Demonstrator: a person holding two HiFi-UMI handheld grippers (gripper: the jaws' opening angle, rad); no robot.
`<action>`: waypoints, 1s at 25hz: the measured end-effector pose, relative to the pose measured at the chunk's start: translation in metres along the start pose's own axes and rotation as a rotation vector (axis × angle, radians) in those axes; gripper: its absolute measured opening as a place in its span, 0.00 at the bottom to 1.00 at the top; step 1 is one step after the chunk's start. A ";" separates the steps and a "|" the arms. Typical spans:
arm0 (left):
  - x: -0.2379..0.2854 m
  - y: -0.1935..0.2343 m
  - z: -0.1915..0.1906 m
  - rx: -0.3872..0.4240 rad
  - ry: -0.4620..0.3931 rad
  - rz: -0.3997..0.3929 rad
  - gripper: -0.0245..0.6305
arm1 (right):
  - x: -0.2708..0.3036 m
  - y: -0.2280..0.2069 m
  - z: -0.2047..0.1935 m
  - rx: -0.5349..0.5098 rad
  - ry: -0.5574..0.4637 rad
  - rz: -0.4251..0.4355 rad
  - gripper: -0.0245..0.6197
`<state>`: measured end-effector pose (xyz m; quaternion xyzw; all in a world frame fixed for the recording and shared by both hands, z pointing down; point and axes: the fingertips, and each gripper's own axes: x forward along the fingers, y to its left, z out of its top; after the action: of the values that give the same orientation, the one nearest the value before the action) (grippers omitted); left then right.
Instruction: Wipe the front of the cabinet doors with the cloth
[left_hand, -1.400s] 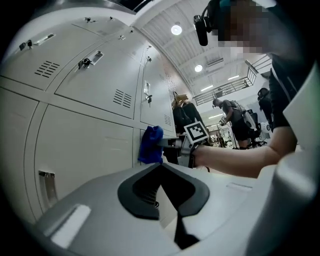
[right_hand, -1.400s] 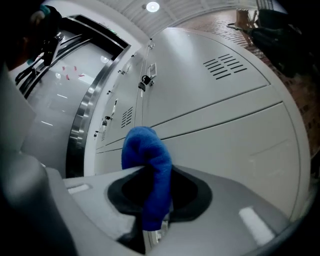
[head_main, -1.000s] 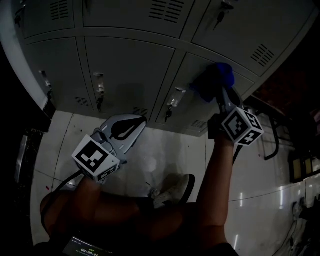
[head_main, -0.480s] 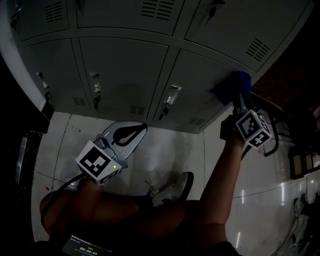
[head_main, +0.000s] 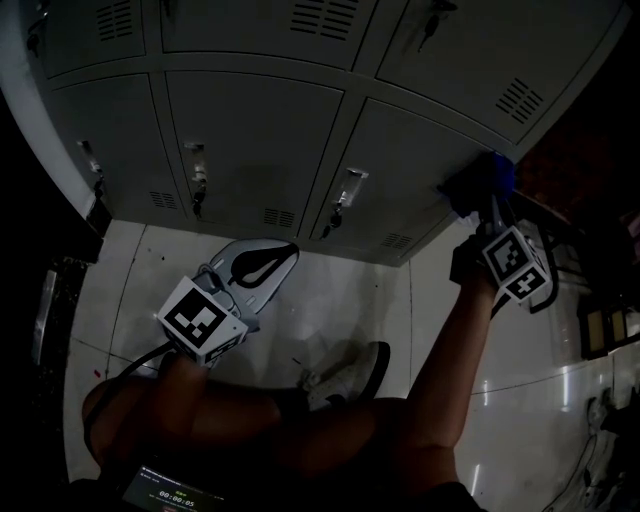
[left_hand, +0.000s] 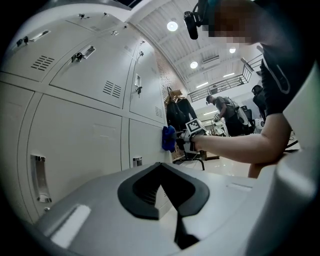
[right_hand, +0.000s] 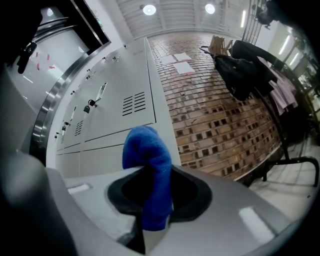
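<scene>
The right tool (right_hand: 156, 202) is clamped on a blue cloth (right_hand: 148, 165), which stands up from between its jaws as a folded wad. The free bulge leads, so that fabric rather than plastic meets the metal. In the head view that wad is pressed against the bottom right locker door (head_main: 400, 160) at its far right edge, close to the corner where the grey cabinet ends and the brick wall (right_hand: 220, 115) begins. The arm is stretched well out to reach it (the person seems to be crouched or seated low, with knees and a shoe (head_main: 352, 375) showing over the pale tiled floor (head_main: 330, 300)).

The left tool (head_main: 288, 250) has its jaws brought together on nothing. It hangs low in front of the cabinet's base, apart from the doors, evidently parked out of the way since one cloth needs only one holder.

Judging by position, the stroke in hand is at the end of this door's width. The neighbouring doors with their keyed latches (head_main: 347, 188) lie to the left, and their look does not show whether they have been wiped. The next pass probably calls for steering the wad around those latches and dangling keys, where the cloth could snag or be tugged from the grip.
</scene>
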<state>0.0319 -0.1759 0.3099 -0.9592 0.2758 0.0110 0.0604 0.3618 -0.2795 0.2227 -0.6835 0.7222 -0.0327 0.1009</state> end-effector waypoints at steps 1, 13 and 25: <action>0.000 0.001 0.001 0.001 -0.005 0.001 0.05 | -0.002 0.004 0.002 -0.005 0.000 0.009 0.16; -0.001 0.004 0.009 -0.027 -0.039 0.023 0.04 | -0.006 0.144 -0.015 -0.071 0.047 0.377 0.16; 0.001 0.001 0.007 -0.010 -0.026 0.026 0.04 | 0.034 0.215 -0.089 -0.136 0.179 0.482 0.16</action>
<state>0.0320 -0.1759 0.3024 -0.9556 0.2874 0.0255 0.0590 0.1327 -0.3079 0.2664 -0.4913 0.8707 -0.0197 -0.0047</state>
